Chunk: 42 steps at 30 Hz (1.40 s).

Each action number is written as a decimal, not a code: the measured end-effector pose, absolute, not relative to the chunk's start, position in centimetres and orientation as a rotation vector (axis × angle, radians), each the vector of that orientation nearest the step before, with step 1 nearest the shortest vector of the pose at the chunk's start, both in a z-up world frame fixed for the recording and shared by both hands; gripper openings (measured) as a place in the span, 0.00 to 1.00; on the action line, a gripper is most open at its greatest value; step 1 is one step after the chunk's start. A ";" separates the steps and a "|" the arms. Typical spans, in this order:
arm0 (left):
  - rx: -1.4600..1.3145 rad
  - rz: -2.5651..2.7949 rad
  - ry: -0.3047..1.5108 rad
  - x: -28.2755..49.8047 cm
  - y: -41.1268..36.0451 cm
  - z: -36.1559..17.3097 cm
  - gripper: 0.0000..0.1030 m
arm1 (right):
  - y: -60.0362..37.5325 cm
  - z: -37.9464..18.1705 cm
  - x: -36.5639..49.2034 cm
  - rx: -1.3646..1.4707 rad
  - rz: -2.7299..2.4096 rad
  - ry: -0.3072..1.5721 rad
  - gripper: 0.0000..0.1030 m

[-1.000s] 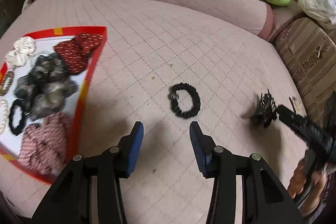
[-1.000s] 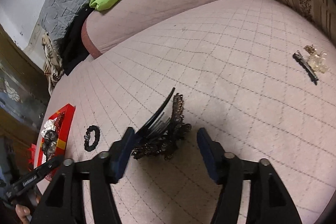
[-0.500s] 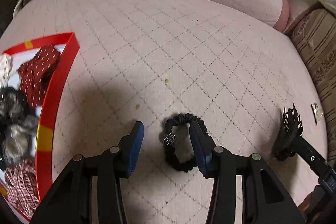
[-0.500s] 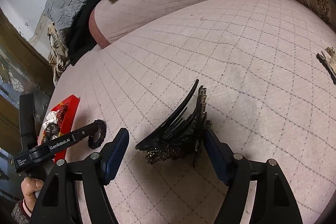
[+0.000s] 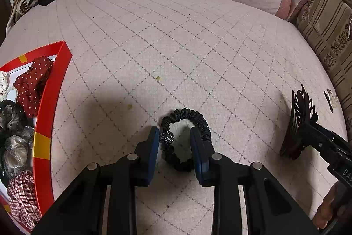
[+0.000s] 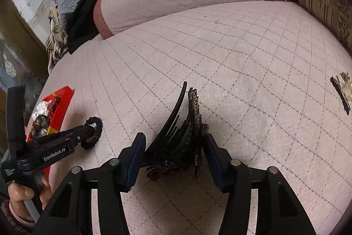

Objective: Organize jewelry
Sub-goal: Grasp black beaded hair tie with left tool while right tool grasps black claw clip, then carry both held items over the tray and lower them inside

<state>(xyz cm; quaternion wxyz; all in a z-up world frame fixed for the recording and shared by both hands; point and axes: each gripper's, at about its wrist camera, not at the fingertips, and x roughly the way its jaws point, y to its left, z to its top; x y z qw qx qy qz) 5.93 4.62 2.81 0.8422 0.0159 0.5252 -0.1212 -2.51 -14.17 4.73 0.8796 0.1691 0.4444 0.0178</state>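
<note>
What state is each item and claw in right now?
Black hair tie, flat on the bed, unlifted.
Left claw, jaws just closing, straddling the tie's beaded side, not yet pinching.
Black hair clip, standing on edge between the pads.
Right claw, jaws just closing, touching the clip on both sides.
Red tray, holding several scrunchies.
Black hairpin, lying loose on the bed.
</note>
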 end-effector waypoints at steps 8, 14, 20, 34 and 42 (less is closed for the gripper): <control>0.062 -0.236 1.091 5.2 4.0 2.7 0.13 | -14.6 4.2 -2.6 0.400 0.036 0.935 0.62; 0.029 -0.271 1.077 3.6 3.9 4.4 0.13 | -14.7 4.6 -3.2 0.422 0.036 0.909 0.51; -0.052 -0.330 1.036 0.6 4.9 7.6 0.13 | -14.3 5.3 -4.1 0.387 0.022 0.873 0.46; -0.112 -0.168 0.863 -4.6 15.6 13.2 0.13 | -12.8 6.2 -6.5 0.391 0.043 0.836 0.46; -0.191 0.016 0.870 -5.4 25.3 13.0 0.13 | -9.4 8.5 -5.5 0.395 0.146 0.844 0.46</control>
